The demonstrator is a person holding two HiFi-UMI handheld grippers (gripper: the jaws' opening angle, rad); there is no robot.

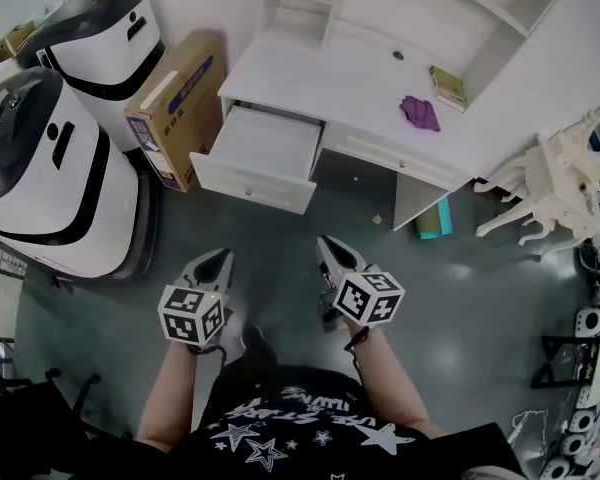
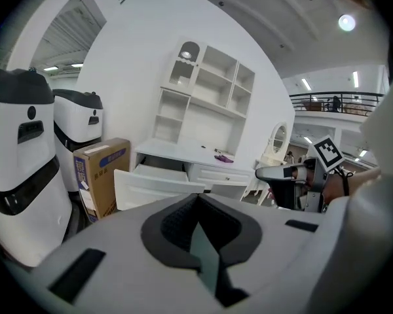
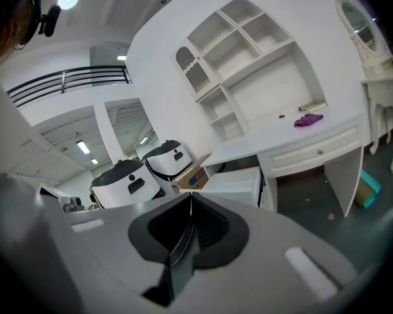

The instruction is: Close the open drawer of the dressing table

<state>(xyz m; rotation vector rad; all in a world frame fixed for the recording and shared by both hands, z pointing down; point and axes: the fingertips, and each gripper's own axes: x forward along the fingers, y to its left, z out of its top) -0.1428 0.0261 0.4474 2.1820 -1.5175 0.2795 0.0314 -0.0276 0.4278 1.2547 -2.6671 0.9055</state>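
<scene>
My left gripper (image 1: 221,258) has its jaws pressed together with nothing between them, and my right gripper (image 1: 326,242) is closed and empty too. Both point forward and a little down over bare floor, side by side and near my body.

The drawer (image 1: 261,152) lies straight ahead of them, well apart from both tips. It stands pulled out from the left end of the table (image 1: 310,76), and its front panel faces me. That panel's long axis runs crosswise to my reach, slightly slanted, so its left corner sits a bit nearer the box (image 1: 176,100).

In the head view my left jaws line up with the panel's left half, while my right jaws line up with its right end. I judge the left gripper the better placed to push. The push should go square into the panel, toward the table; pressing near one end could skew the drawer.
</scene>
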